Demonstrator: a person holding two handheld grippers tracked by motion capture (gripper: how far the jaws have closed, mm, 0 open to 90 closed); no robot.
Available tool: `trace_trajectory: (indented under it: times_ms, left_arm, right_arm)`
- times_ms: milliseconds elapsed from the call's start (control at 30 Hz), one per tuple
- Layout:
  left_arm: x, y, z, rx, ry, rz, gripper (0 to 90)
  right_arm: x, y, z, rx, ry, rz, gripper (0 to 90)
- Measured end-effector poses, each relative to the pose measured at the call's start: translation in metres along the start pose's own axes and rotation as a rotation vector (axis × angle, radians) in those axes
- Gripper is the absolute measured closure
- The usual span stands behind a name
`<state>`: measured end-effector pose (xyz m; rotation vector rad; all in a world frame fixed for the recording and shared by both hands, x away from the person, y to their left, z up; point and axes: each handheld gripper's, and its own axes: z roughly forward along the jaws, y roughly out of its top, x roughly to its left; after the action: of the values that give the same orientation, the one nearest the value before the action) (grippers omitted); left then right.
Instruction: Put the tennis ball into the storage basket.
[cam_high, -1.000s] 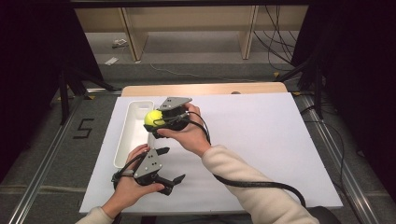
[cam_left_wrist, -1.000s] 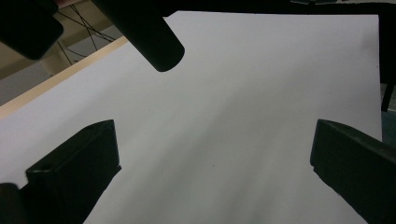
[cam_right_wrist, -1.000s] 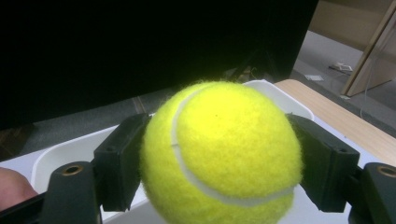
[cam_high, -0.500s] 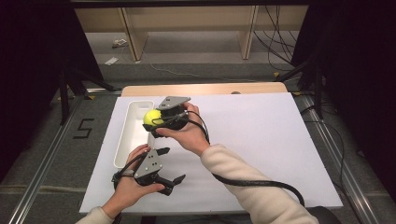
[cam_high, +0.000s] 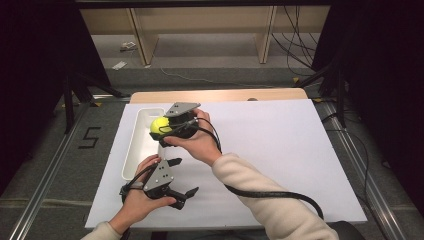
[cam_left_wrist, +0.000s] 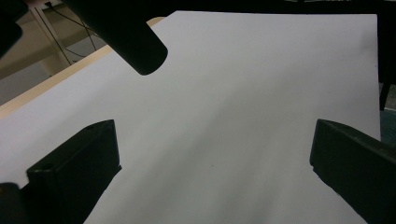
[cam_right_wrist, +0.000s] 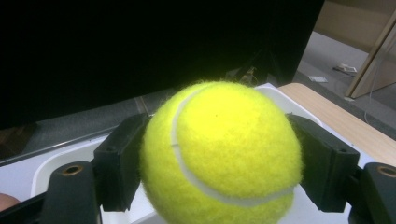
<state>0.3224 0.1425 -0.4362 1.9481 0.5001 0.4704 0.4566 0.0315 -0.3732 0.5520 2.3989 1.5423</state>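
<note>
Dark surroundings, grey floor and pale shelving frame (cam_high: 200, 30) behind; floor bears a "5" mark (cam_high: 90, 137) to the left.

Worktop (cam_high: 280, 150): wooden top under a large white sheet, bare across its right half.

Tray (cam_high: 134, 155): long white trough at the sheet's left edge, long axis running away from the person. In the right gripper view its rim (cam_right_wrist: 280, 91) lies directly beneath and behind the ball.

Right gripper (cam_high: 167, 129): held in the person's right hand (cam_high: 197, 145), arm crossing from lower right, cable trailing along the sleeve. Poised over the tray's far end. Jaws pinching the ball from both sides; in the right gripper view (cam_right_wrist: 215, 158) both black pads press against the felt.

Left gripper (cam_high: 181, 177): in the left hand (cam_high: 137, 197), low on the sheet just near the tray's close end, pointing right. Jaws spread wide with nothing between them, bare sheet ahead in the left gripper view (cam_left_wrist: 210, 158).

Ball (cam_high: 160, 125): yellow tennis ball, white seam visible (cam_right_wrist: 219, 154), raised above the tray; whether it touches the tray floor cannot be told.

Key relation: ball sits straight between the right jaws, tray directly below it. Judged step: lowering and releasing into the tray. Right hand carries it; left is near but idle. Being round, the ball may roll along the trough once freed.
</note>
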Motion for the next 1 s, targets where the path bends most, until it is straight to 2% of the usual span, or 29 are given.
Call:
trace_trajectory:
  times_ms: [1000]
  left_arm:
    - [-0.001,0.000,0.000,0.001,-0.003,0.005,1.0]
  right_arm:
    - [0.004,0.009,0.013,0.009,0.018,-0.010,26.2]
